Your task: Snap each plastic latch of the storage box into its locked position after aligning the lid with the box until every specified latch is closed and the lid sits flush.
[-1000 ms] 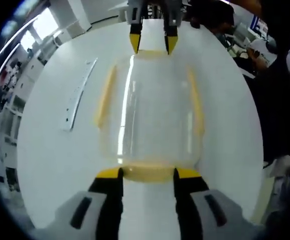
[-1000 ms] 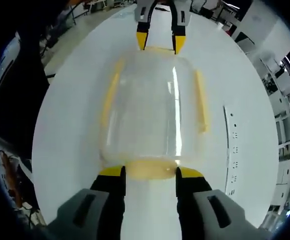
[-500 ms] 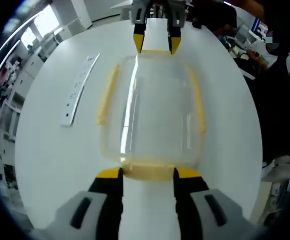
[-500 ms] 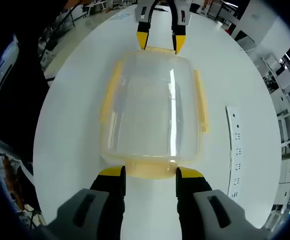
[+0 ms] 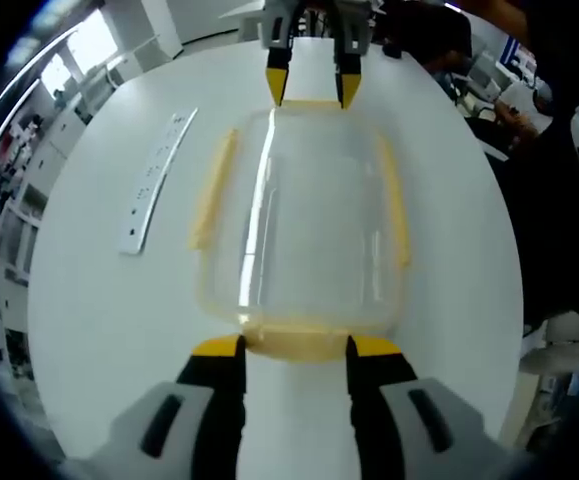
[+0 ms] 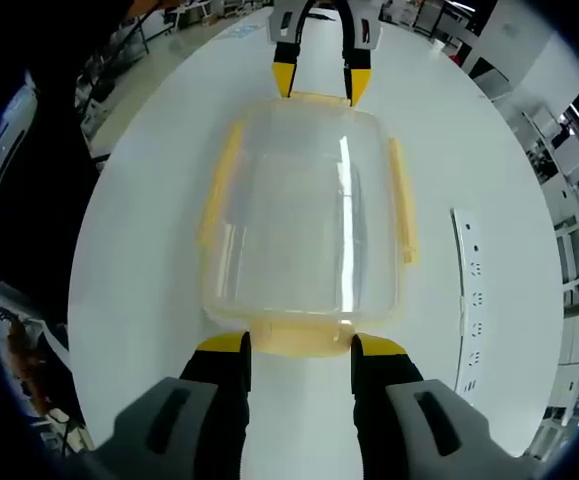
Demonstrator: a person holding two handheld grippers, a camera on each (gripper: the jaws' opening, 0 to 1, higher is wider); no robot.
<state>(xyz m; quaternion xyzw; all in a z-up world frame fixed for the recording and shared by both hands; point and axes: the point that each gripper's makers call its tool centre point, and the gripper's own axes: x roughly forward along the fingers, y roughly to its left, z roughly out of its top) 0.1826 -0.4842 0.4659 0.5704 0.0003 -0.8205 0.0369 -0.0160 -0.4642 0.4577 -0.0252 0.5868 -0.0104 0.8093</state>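
Note:
A clear storage box with its clear lid on sits on a white round table. Yellow latches run along its long sides. My left gripper is open, its jaws astride the near yellow end latch. At the far end my right gripper straddles the opposite end latch. From the right gripper view, the box lies ahead; my right gripper is open around its end latch, and the left gripper stands at the far end.
A white strip with small marks lies on the table beside the box. A person in dark clothing stands at the table's edge. Shelves and desks ring the room beyond.
Both views have drawn back a little from the box over the last second. The box and both grippers hold their places at the two end latches.

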